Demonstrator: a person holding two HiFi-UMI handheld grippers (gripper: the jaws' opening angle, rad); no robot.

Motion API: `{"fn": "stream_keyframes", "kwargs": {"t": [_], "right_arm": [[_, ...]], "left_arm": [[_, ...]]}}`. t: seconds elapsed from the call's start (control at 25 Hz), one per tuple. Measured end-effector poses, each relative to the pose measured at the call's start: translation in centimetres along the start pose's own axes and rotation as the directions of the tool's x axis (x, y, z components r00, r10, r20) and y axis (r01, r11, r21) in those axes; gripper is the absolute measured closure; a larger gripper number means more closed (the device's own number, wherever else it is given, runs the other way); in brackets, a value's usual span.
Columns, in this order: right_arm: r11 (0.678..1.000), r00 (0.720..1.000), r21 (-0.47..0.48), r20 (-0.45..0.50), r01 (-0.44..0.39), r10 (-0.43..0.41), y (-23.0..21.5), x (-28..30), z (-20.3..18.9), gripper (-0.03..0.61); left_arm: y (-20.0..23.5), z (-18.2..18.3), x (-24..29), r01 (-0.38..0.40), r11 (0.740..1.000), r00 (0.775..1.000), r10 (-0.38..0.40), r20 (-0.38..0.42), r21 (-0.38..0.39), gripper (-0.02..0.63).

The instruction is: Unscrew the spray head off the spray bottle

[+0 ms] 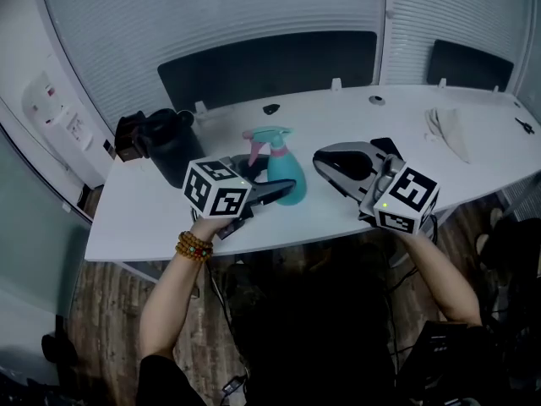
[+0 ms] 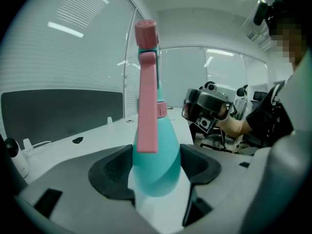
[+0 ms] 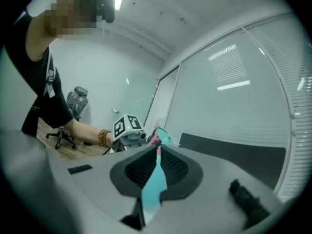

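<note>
White table [image 1: 144, 218], one spray bottle [image 1: 281, 166] in left claw [image 1: 286, 190], possibly off it

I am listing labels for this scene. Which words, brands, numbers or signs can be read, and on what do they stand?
No text can be read.
Spray bottle: no label shows.
Left gripper's cube, right gripper's cube: black square patterns, no letters.
White wall panel: red mark, too small to read.
</note>
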State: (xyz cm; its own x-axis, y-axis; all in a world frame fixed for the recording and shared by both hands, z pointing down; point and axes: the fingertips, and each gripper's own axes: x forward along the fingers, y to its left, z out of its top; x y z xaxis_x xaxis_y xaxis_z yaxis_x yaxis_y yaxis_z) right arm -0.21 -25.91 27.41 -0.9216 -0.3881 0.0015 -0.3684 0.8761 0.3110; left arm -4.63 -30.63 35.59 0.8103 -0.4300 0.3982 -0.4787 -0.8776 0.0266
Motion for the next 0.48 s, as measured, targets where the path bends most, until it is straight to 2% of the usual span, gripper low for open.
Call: {"fn": "stream_keyframes", "kwargs": {"t": [0.04, 0.16, 0.36, 0.48], "right_arm": [[1.0, 1.0, -0.002, 0.001, 0.016, -0.016, -0.7, 0.8, 0.3, 0.563], [0.999, 0.999, -0.006, -0.034, 0.034, -0.034, -1.6, 3.4, 0.3, 0.462], [0.998, 0.991, 0.023, -0.12, 0.067, -0.064, -2.3, 6.1, -1.6, 0.452], [0.99, 0.984, 0.062, -0.134, 0.123, -0.114, -3.5, 6.8, -2.1, 0.405]], "left_arm": [[0.2, 0.1, 0.1, -0.008, 1.0, 1.0, 0.008, 0.0, -0.005, 0.304], [0.7, 0.4, 0.6, -0.025, 0.999, 1.0, 0.025, 0.005, -0.026, 0.304], [1.9, 0.7, 0.9, -0.101, 0.994, 0.995, 0.1, -0.01, -0.051, 0.304], [2.4, 0.4, 1.5, -0.152, 0.988, 0.987, 0.15, -0.058, -0.037, 0.304]]}}
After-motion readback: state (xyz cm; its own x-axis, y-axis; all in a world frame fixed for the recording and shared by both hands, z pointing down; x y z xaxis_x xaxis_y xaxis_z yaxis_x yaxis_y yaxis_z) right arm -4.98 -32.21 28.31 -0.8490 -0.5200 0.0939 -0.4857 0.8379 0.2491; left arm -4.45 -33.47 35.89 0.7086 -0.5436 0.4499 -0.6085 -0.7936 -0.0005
